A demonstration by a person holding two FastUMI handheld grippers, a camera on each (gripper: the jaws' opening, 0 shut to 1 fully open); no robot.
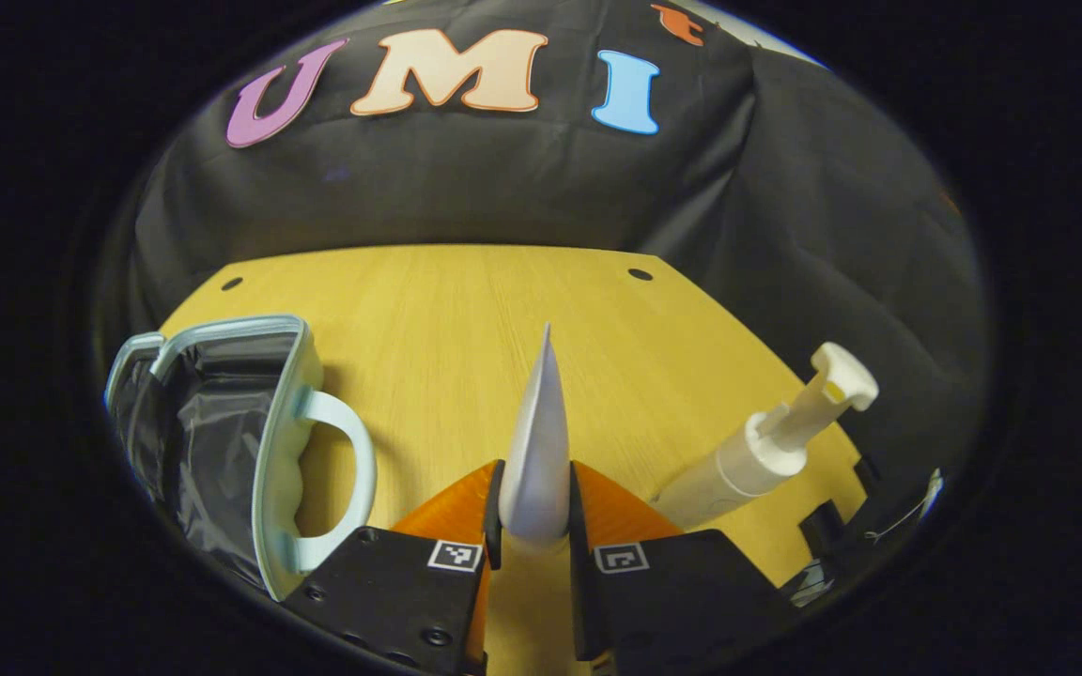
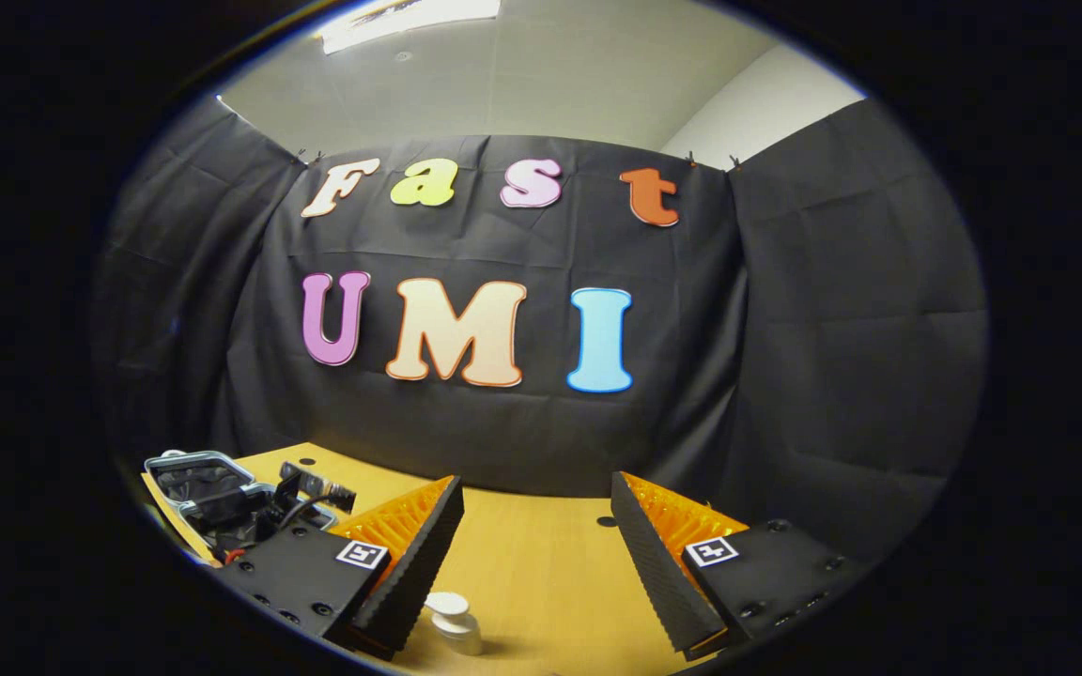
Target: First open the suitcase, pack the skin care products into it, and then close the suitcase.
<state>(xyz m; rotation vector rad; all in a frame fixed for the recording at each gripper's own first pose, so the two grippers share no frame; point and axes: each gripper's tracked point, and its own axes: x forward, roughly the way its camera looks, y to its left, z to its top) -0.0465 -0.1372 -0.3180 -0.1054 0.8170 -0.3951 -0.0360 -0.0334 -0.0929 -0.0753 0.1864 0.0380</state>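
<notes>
Left gripper (image 1: pixel 535 512) clamps white tube (image 1: pixel 537 441) over table (image 1: pixel 466 310), beside open suitcase (image 1: pixel 222 441); right gripper (image 2: pixel 533 554) spread wide above pump bottle (image 2: pixel 455 620).

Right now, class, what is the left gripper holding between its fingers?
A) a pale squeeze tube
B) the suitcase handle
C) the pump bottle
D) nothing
A: in the left gripper view, the left gripper is clamped on the pale tube, while the pump bottle lies on the table.
</notes>
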